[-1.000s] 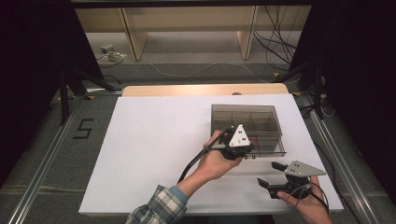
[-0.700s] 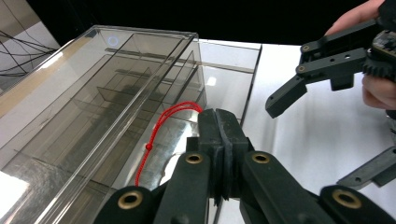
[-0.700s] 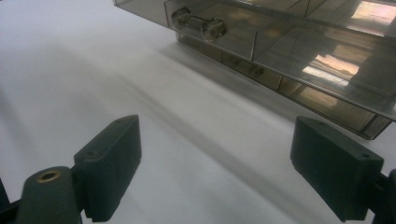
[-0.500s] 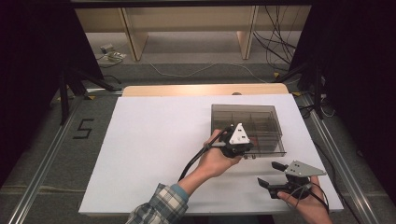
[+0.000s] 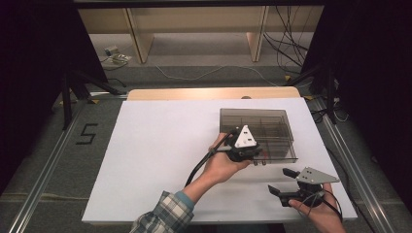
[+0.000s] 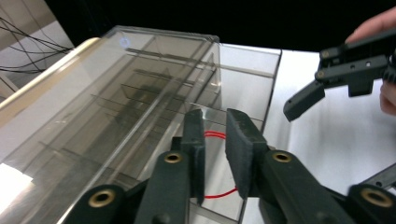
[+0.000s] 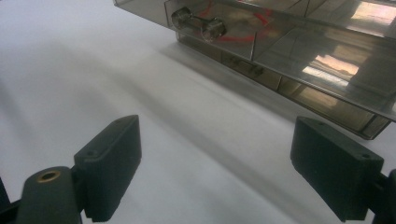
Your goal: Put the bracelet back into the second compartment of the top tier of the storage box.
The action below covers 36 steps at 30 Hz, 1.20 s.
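Observation:
A smoky clear compartment box [image 5: 272,127] lies on the white table [image 5: 160,155], right of centre. My left gripper [image 5: 257,156] is at the box's front edge. In the left gripper view its jaws [image 6: 215,126] are nearly together, pinching the clear lid's front lip [image 6: 208,111]. A red band [image 6: 215,135] lies in the compartment behind them. My right gripper [image 5: 279,180] hovers open over bare table, in front of the box's right corner; one of its fingers [image 6: 303,100] shows there too. From the right gripper [image 7: 229,158], the box [image 7: 299,51] holds a small metal part [image 7: 197,22] and the red band [image 7: 243,35].
The table's front edge is just below the right hand [image 5: 320,218]. Bare white tabletop spreads to the left of the box. Behind the table are a wooden strip [image 5: 209,93], shelf legs and loose cables [image 5: 291,48] on the floor.
The left gripper has shifted slightly left and away along the box's front edge. The right gripper has stayed where it was, open.

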### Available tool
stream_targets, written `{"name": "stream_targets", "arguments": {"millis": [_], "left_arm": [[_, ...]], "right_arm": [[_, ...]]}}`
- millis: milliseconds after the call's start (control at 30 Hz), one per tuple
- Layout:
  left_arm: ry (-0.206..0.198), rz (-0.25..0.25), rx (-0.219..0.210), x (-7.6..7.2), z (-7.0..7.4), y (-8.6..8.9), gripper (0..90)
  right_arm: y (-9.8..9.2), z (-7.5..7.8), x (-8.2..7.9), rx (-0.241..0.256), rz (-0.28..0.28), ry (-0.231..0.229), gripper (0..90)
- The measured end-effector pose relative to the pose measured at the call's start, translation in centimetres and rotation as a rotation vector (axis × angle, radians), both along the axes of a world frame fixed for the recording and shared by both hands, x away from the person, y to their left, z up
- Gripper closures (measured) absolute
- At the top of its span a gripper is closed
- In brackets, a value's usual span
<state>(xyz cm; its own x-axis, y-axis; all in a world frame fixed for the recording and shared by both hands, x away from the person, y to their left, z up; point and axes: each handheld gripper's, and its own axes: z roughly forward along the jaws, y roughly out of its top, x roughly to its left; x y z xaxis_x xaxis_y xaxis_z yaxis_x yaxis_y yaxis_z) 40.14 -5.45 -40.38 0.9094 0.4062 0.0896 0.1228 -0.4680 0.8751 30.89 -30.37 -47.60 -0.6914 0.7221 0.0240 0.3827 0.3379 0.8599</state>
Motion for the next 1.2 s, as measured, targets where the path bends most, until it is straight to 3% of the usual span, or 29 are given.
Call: {"name": "stream_targets", "arguments": {"millis": [433, 600, 767, 967, 1200], "left_arm": [[0.02, 0.065, -0.076, 0.0, 1.0, 3.0, 53.6], [0.036, 0.094, -0.074, -0.2, 1.3, 4.4, 42.8], [0.027, 0.131, -0.079, -0.7, 1.5, 5.7, 33.6], [0.001, 0.158, -0.068, -1.5, 1.5, 7.6, 28.1], [-0.006, 0.201, -0.053, -2.4, 0.8, 11.0, 25.1]], "right_arm": [[0.0, 0.0, 0.0, -0.004, -0.001, 0.004, 17.3], [0.1, 0.0, 0.0, -0.001, 0.003, -0.001, 17.3], [0.1, 0.0, 0.0, -0.002, 0.002, 0.0, 17.3], [0.1, 0.0, 0.0, -0.002, -0.001, 0.005, 17.3], [0.1, 0.0, 0.0, -0.002, -0.003, 0.009, 17.3]]}}
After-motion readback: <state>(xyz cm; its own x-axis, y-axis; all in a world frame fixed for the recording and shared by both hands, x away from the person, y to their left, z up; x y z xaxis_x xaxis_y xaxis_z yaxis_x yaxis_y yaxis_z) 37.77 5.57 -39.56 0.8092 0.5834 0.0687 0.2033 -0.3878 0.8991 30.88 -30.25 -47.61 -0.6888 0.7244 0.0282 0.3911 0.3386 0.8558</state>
